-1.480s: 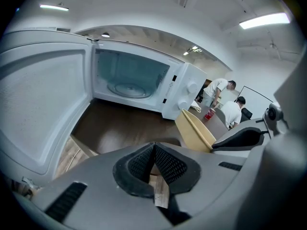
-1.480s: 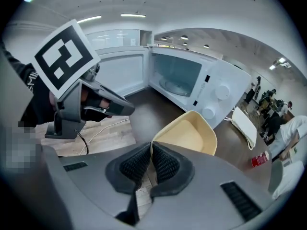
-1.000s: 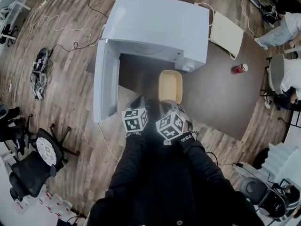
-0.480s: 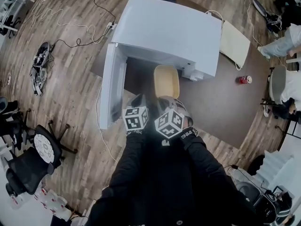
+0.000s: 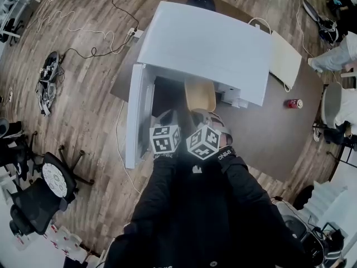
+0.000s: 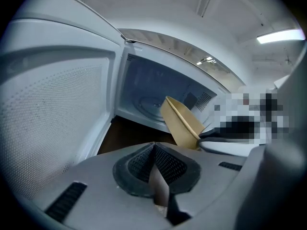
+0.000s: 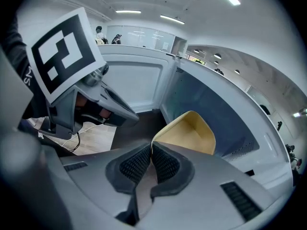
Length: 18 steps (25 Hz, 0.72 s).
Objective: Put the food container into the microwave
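Right now the white microwave (image 5: 206, 41) stands on a dark table (image 5: 262, 128), and its door (image 5: 138, 116) is swung wide open to the left. The beige food container (image 5: 199, 95) is at the mouth of the oven. In the head view its far end disappears under the front edge of the microwave's top, while its near end sticks out over the table toward the person.

The right gripper (image 7: 150, 161) has its jaws clamped on the near rim of the food container. In the right gripper view the open, empty inside of the container rises just beyond the ribbed pads (image 7: 165, 164), with the grey wall of the oven's cavity behind it.

The left gripper (image 6: 154, 161) sits just to the left of the right one. Its jaws are pressed together with nothing between them. In the left gripper view the container appears edge-on and tilted, in front of the cavity where a glass turntable (image 6: 149, 103) lies, and the perforated inner face of the door fills the left side.

On the table to the right of the microwave stands a red can (image 5: 293, 103), well apart from the grippers. A pale flat pad (image 5: 284, 58) lies far right, behind the oven. A black office chair (image 5: 38, 197) stands on the wooden floor at the near left.
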Tool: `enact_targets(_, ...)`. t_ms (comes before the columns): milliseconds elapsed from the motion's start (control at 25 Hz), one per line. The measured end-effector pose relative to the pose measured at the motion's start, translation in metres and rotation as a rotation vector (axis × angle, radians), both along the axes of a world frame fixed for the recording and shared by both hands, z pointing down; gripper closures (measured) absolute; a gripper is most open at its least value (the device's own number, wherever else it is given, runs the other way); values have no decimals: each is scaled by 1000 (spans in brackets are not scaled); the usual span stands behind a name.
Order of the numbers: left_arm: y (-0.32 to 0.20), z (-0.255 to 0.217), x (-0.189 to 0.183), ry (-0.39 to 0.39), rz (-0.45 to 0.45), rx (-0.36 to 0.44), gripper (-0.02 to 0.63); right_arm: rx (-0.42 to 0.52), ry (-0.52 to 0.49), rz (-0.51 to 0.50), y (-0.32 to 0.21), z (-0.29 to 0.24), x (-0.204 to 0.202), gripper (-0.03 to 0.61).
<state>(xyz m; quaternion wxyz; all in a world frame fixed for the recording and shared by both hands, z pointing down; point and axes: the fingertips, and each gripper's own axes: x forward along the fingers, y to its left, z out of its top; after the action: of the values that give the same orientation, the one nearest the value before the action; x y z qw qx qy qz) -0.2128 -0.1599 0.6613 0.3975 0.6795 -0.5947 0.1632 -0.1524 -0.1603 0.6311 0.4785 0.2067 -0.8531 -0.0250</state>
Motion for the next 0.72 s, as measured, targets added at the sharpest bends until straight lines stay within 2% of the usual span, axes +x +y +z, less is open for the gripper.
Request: enact_targets(720, -61, 18, -7, 7, -1, -31, 580, 57, 53, -41, -89, 20, -18, 545)
